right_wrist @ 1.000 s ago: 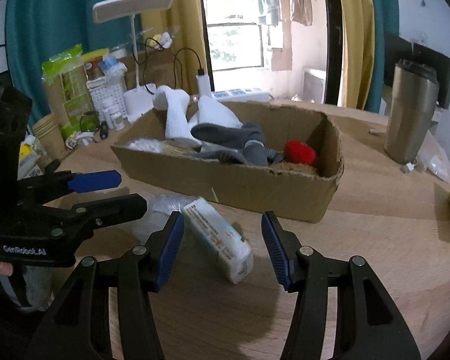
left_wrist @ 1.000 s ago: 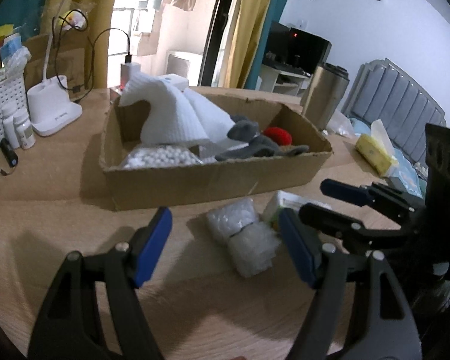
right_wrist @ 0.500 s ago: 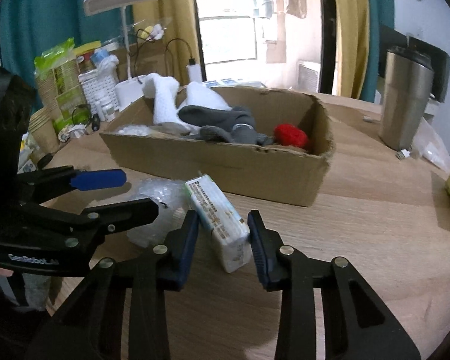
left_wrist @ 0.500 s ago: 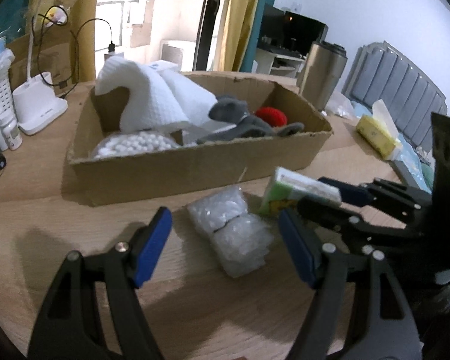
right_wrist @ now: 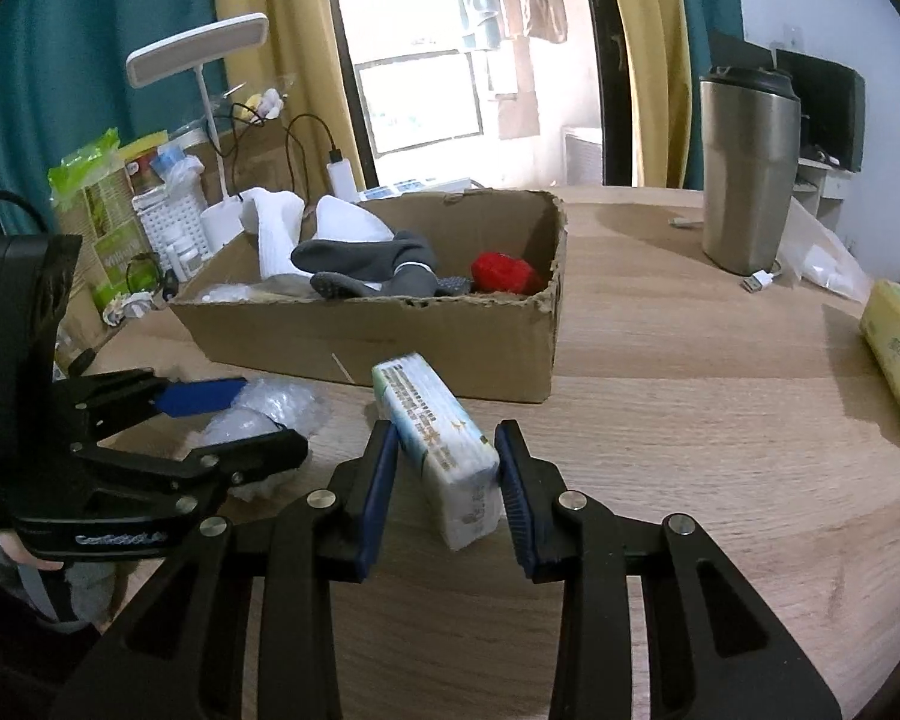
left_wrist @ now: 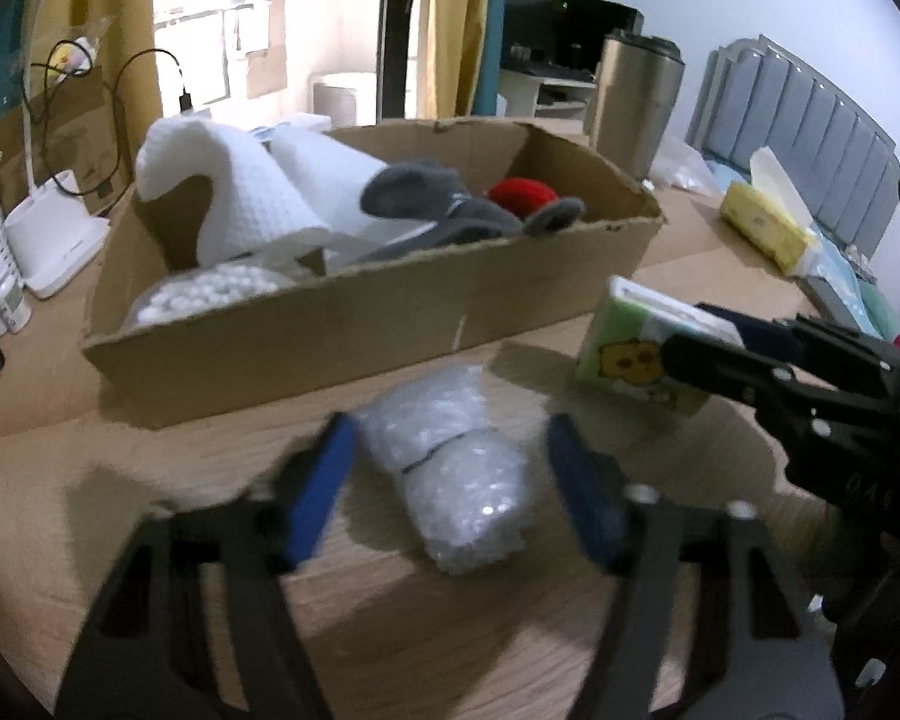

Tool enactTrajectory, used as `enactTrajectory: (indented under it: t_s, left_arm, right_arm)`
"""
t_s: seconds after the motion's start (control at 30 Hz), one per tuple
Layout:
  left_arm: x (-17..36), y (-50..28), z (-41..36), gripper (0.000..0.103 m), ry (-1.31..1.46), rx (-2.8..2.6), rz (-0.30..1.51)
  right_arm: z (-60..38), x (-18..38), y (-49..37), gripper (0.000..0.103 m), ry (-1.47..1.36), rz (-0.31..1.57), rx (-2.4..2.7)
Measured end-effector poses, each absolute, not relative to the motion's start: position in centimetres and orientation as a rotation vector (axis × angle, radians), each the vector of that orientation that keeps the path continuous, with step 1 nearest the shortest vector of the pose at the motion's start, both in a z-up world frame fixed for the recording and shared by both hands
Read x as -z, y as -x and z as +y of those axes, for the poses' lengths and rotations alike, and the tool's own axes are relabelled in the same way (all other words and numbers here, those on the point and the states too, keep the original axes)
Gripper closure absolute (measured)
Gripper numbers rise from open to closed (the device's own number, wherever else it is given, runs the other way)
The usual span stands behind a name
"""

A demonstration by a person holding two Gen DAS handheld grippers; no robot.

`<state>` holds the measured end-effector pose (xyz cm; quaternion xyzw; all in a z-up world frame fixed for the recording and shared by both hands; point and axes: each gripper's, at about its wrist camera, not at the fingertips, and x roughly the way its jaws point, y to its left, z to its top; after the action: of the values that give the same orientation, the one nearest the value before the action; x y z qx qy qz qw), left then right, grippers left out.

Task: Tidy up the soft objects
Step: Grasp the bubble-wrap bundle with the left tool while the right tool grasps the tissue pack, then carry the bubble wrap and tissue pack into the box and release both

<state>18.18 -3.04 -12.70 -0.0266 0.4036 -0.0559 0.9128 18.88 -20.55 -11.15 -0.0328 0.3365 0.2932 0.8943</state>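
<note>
The right gripper (right_wrist: 447,483) has its fingers clamped on the tissue pack (right_wrist: 435,438), just in front of the box (right_wrist: 390,336) on the table (right_wrist: 690,420). The left gripper (left_wrist: 450,480) has just been closing; its fingers flank the bubble wrap (left_wrist: 456,480) before the box, not yet pressing.

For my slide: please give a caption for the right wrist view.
Right gripper clamps tissue pack before cardboard box.

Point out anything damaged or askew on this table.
The cardboard box looks worn: its top edges are torn and ragged, and its right corner is crumpled. The tissue pack sits tilted off the table between the right gripper's pads.
</note>
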Motion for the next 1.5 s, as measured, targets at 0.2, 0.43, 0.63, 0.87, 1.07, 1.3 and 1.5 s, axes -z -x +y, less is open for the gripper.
enactTrajectory:
  t_s: [0.2, 0.43, 0.63, 0.87, 1.07, 1.3, 1.5]
  left_arm:
    - [12.6, -18.0, -3.6, 0.056, 0.029, 0.134, 0.828]
    - [11.9, -17.2, -3.6, 0.058, 0.029, 0.158, 0.799]
    - [10.5, -16.1, -3.0, 0.058, 0.056, 0.168, 0.745]
    - [9.6, -15.3, -1.5, 0.058, 0.084, 0.132, 0.693]
    - [8.8, -14.2, -0.1, 0.058, 0.104, 0.103, 0.649]
    - [7.7, -13.3, 1.2, 0.058, 0.125, 0.075, 0.602]
    - [6.6, -12.7, 1.7, 0.058, 0.126, 0.062, 0.567]
  right_arm:
    - [-20.5, 11.3, -18.9, 0.067, 0.064, 0.703, -0.611]
    - [-19.9, 11.7, -19.1, 0.067, 0.087, 0.724, -0.616]
    - [-19.6, 11.7, -18.8, 0.073, 0.115, 0.718, -0.629]
    - [-19.4, 11.6, -18.7, 0.073, 0.133, 0.719, -0.638]
    - [-19.0, 11.0, -18.2, 0.073, 0.139, 0.71, -0.644]
    - [-18.6, 9.3, -17.3, 0.073, 0.15, 0.665, -0.648]
    - [-18.7, 7.8, -17.0, 0.073, 0.159, 0.63, -0.647]
